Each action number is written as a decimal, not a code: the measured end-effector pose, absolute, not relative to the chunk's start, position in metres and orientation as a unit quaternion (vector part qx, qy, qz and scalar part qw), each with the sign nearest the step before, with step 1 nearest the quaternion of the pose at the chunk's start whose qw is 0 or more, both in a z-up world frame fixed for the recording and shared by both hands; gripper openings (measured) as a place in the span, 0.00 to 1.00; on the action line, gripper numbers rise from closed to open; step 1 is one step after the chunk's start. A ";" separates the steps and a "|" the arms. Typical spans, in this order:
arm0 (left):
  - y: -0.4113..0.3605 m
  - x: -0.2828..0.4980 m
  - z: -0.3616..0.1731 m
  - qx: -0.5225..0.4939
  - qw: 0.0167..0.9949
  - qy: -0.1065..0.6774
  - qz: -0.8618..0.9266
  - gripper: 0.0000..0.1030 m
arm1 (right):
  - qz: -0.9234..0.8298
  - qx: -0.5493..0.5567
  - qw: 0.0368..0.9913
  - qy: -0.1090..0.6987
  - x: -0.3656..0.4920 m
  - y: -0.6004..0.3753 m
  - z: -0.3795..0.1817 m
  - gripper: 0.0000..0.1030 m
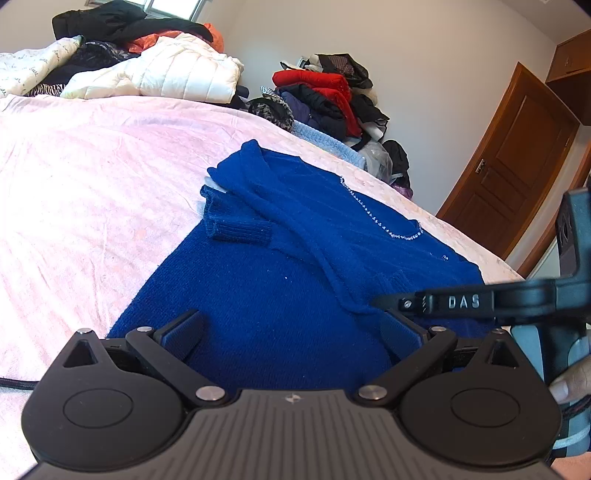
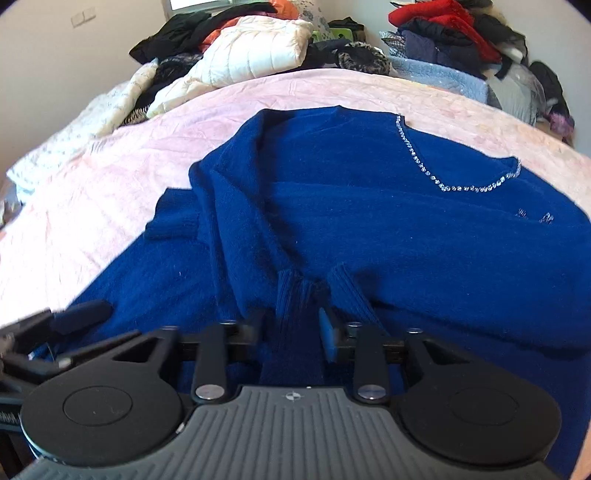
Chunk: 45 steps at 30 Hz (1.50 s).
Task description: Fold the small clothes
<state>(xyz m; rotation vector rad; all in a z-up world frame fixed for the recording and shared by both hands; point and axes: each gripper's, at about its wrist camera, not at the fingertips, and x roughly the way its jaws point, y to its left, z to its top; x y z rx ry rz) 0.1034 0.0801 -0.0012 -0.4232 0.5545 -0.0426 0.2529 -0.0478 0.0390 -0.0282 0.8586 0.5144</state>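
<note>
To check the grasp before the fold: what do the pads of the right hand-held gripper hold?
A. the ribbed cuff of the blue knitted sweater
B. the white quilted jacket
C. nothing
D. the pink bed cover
A: in the right wrist view the right hand-held gripper pinches the ribbed cuff of the blue knitted sweater.

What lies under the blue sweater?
The blue sweater lies on the pink bedspread, pink showing around it. Whatever sits beneath its body is covered.

A bed [image 1: 92, 177] with a pink cover carries a blue sweater [image 1: 280, 280], spread flat on its near part. Beyond the sweater, at the far end, lie a white quilted jacket [image 1: 173, 74] and dark clothes [image 1: 110, 22] heaped together.
</note>
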 end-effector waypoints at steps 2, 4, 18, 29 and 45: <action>0.080 0.103 -0.001 -0.208 0.940 0.271 -0.021 1.00 | 0.254 0.020 0.874 0.413 0.254 -0.059 0.041 0.09; 0.080 0.104 -0.001 -0.207 0.940 0.272 -0.020 1.00 | 0.248 0.043 0.872 0.419 0.254 -0.069 0.038 0.07; 0.075 0.104 0.001 -0.193 0.941 0.277 -0.016 1.00 | 0.210 0.298 0.916 0.169 0.183 -0.211 0.102 0.07; 0.072 0.105 0.001 -0.181 0.942 0.282 -0.011 1.00 | 0.148 0.388 0.863 0.288 0.230 -0.260 0.034 0.45; 0.063 0.112 0.001 -0.150 0.943 0.298 -0.011 1.00 | 0.139 0.368 0.812 0.431 0.234 -0.281 0.005 0.58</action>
